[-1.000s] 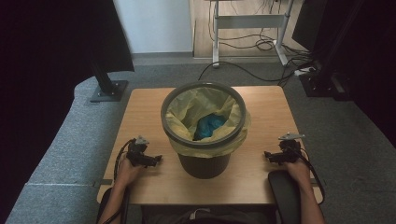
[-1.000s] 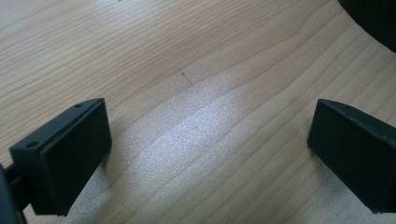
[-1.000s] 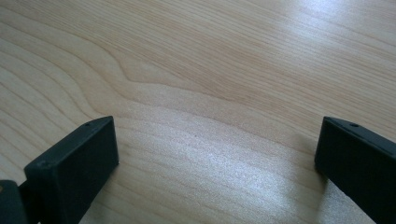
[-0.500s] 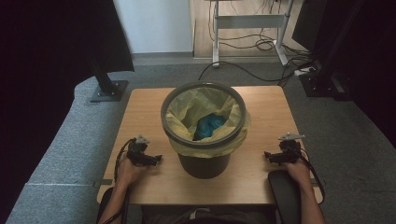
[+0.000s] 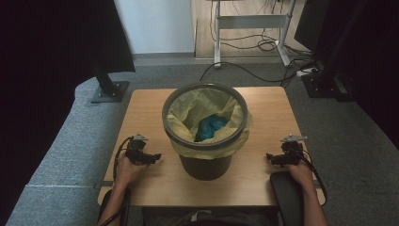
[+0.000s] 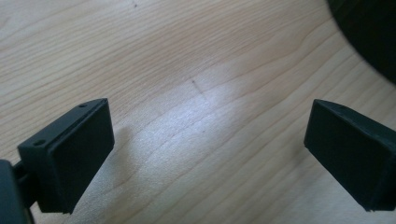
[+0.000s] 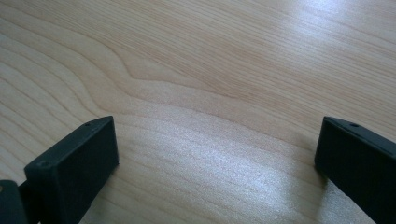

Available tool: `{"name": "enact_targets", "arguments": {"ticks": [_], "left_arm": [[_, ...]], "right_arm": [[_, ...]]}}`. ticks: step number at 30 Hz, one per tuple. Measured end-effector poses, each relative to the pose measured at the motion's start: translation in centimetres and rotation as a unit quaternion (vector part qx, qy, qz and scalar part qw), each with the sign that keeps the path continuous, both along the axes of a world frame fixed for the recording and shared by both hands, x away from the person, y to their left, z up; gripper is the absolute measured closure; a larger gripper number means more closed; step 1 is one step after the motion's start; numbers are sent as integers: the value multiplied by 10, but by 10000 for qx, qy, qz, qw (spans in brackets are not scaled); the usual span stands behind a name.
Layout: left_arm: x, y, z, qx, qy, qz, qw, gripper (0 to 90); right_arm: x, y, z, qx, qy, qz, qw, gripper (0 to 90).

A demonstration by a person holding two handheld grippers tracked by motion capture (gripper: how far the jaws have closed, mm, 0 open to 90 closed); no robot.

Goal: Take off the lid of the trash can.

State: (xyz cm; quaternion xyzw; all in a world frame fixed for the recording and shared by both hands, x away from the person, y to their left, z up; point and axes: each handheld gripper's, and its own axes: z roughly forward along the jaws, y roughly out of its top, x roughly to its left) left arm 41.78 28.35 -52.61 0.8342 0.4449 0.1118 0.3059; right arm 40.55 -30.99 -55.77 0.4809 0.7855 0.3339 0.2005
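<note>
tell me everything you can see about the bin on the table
The bin is a round, dark container standing upright near the middle of the wooden table. A grey ring sits around its mouth, clamping a pale yellow liner whose edge spills out in a skirt below the ring. Something crumpled and blue lies inside the liner. The left gripper and right gripper rest on the table either side, both open, neither touching it.

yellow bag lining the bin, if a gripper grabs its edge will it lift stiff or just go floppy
Probably floppy: the yellow bag looks thin and crinkled, and its edge drapes loosely over the bin rim. It likely weighs little, with just something blue inside. It may slip off the rim rather than lift the bin.
</note>
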Motion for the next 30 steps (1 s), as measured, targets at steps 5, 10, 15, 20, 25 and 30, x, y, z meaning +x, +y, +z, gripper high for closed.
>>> {"name": "enact_targets", "arguments": {"ticks": [5, 10, 15, 20, 25, 30], "left_arm": [[2, -4, 10, -72, 86, -72, 9999, 8], [5, -8, 24, -15, 80, -163, 9998, 10], [7, -9, 40, -17, 41, -196, 9998, 17], [9, -9, 55, -58, 24, -233, 9997, 18], [11, -9, 69, -85, 23, -277, 9996, 24], [11, -11, 84, -23, -27, -323, 9995, 26]], "right_arm": [[0, 0, 0, -1, 0, 0, 10000, 0], [0, 0, 0, 0, 0, -1, 10000, 0], [0, 0, 0, 0, 0, -1, 10000, 0], [0, 0, 0, -1, -1, 4, 10000, 0], [0, 0, 0, 1, 1, 26, 10000, 0], [0, 0, 0, -4, -2, 35, 10000, 0]]}}
